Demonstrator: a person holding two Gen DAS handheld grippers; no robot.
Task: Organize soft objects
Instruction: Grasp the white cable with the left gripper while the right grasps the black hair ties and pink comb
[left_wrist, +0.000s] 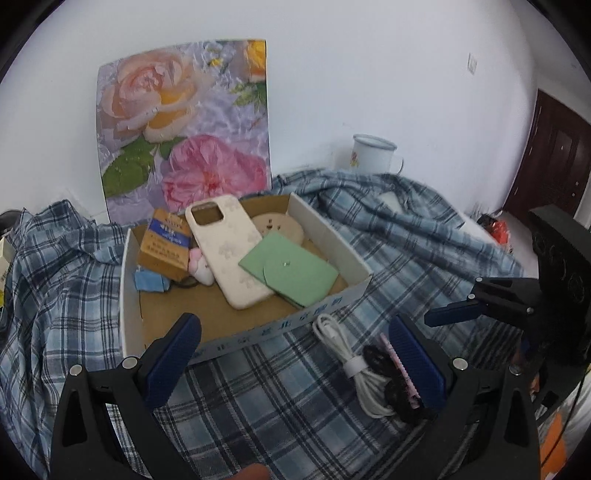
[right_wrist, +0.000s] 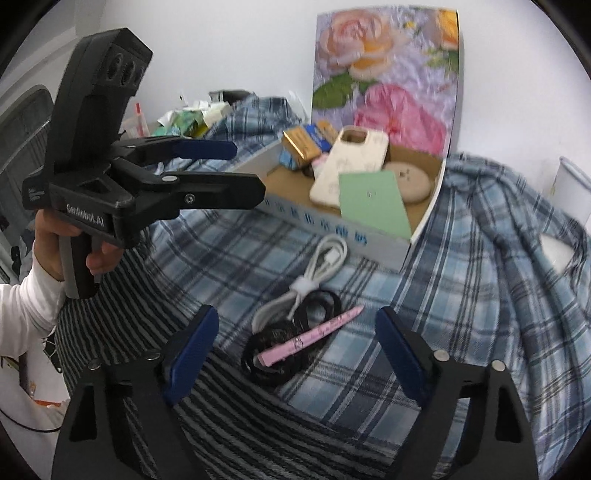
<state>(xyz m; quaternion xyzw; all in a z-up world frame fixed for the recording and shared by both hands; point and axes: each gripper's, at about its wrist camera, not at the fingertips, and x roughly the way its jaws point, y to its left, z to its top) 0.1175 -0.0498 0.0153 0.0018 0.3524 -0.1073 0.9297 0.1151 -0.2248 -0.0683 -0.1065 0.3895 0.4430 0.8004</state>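
Surface: blue plaid cloth (left_wrist: 280, 391) spread over the whole work area, rumpled toward the far side.

Box: shallow cardboard tray (left_wrist: 354, 254), white outside, at the middle of the cloth. Contents: white phone case (left_wrist: 229, 251), green card holder (left_wrist: 291, 273), round beige piece (left_wrist: 280, 225), orange-and-blue carton (left_wrist: 166, 243), small pink soft item (left_wrist: 201, 267).

Loose items, on the cloth just before the tray's near wall: coiled white cable (right_wrist: 314, 277); black hair ties (right_wrist: 280, 347); pink hair clip (right_wrist: 310, 338) lying across the ties.

Right tongs (right_wrist: 297, 354): jaws wide, nothing gripped; clip and ties lie between the two blue pads, untouched.

Left tongs (left_wrist: 295, 354): jaws wide, empty, over bare cloth and the tray's near wall; the loose items lie just inside its right pad.

Backdrop: floral panel (left_wrist: 184, 125) upright against the wall; enamel mug (left_wrist: 373, 153) at the far right edge.
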